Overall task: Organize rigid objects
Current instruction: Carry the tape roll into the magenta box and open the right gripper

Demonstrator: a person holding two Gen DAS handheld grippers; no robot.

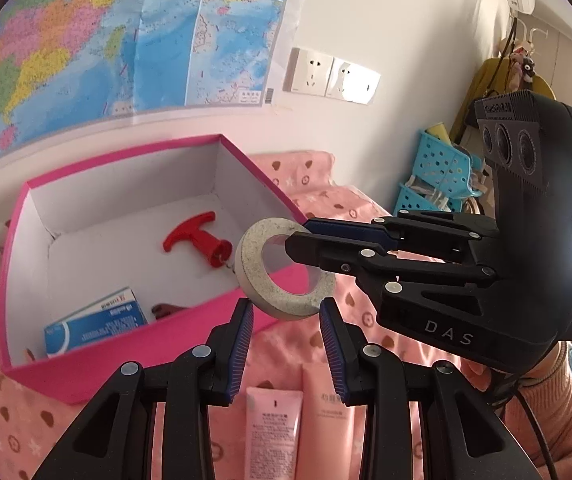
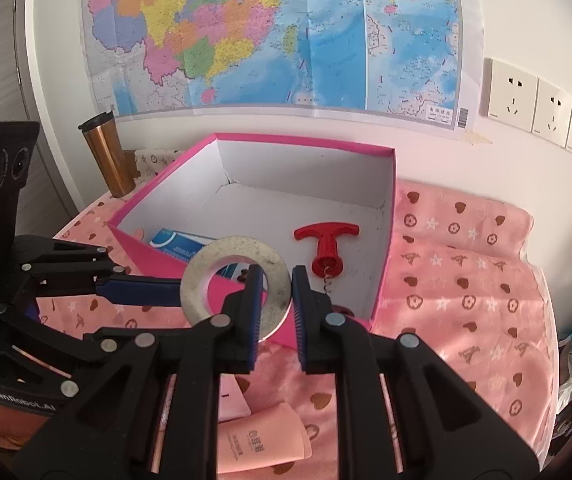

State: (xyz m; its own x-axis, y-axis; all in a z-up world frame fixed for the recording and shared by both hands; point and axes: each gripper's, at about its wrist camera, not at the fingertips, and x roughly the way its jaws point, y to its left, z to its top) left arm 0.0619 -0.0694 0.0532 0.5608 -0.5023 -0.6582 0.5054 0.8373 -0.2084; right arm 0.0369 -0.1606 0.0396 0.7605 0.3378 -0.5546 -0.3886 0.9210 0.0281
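Hovering just above the near rim of the pink box [image 1: 134,376], a grey ring [image 1: 282,272] with a speckled, gritty face and a wide round hole is held in the air. In the left wrist view the right tool [image 1: 305,240] reaches in from the right with its fingers clenched on the ring's far side, one finger passing across the hole. In the right wrist view the ring [image 2: 236,284] sits against the inner face of the right tool's [image 2: 276,300] left finger, and a gap shows between the ring's edge and the right finger. The left tool [image 1: 286,328] is released, its two blue-padded fingers spread apart just below the ring and not touching it; from the right wrist view it [image 2: 142,290] comes in from the left, one blue finger ending beside the ring.

Inside the white-lined box lie one red T-handled corkscrew [image 1: 200,242] toward the far right, one blue and white carton [image 1: 94,326] at the near left, and one small dark object [image 1: 166,310] beside the carton, too hidden to name. Two pink tubes [image 1: 274,428] lie side by side on the pink patterned cloth [image 2: 465,288], near the tools. One copper tumbler [image 2: 106,156] stands at the far left of the box. One map [image 2: 270,36] hangs on the wall, with three sockets [image 2: 537,106] to its right.
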